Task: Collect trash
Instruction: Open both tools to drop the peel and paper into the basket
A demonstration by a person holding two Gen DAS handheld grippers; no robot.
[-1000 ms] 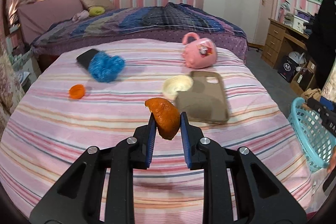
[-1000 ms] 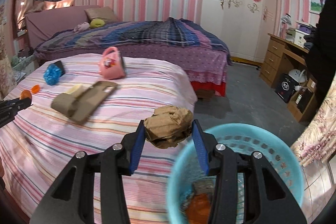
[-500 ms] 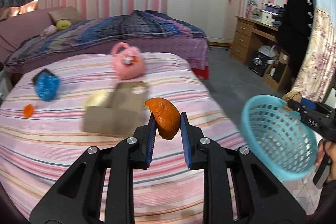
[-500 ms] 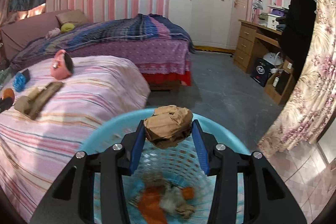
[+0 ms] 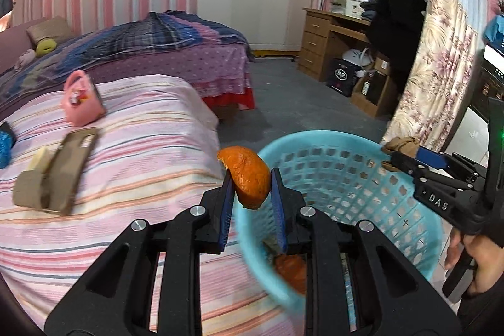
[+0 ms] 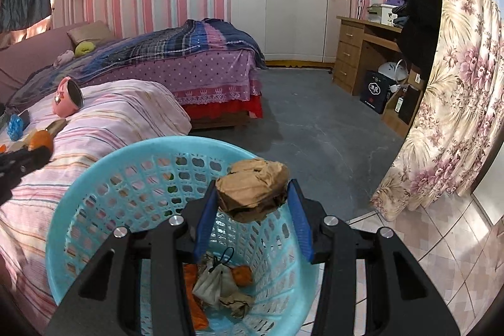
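Observation:
My left gripper point(image 5: 251, 181) is shut on an orange peel point(image 5: 247, 177) and holds it over the near rim of the light blue basket point(image 5: 346, 169). My right gripper point(image 6: 253, 199) is shut on a crumpled brown paper wad point(image 6: 253, 191), above the basket point(image 6: 104, 203), near its far right side. The basket holds orange peel, crumpled paper and other scraps point(image 6: 220, 288). The right gripper with its wad point(image 5: 401, 145) shows at the basket's far rim in the left wrist view. The left gripper with its peel point(image 6: 41, 139) shows at the left edge of the right wrist view.
The basket stands on the floor against the pink striped bed point(image 5: 132, 153). On the bed lie a pink mug point(image 5: 82, 103), a tan phone case point(image 5: 74, 166), a blue fluffy thing point(image 6: 15, 126). A floral curtain point(image 6: 447, 115), a wooden desk point(image 6: 362, 52) stand to the right.
Both grippers have swung right, away from the bed. The left one now holds the peel over the basket's rim. The right one holds the wad deeper over the basket.

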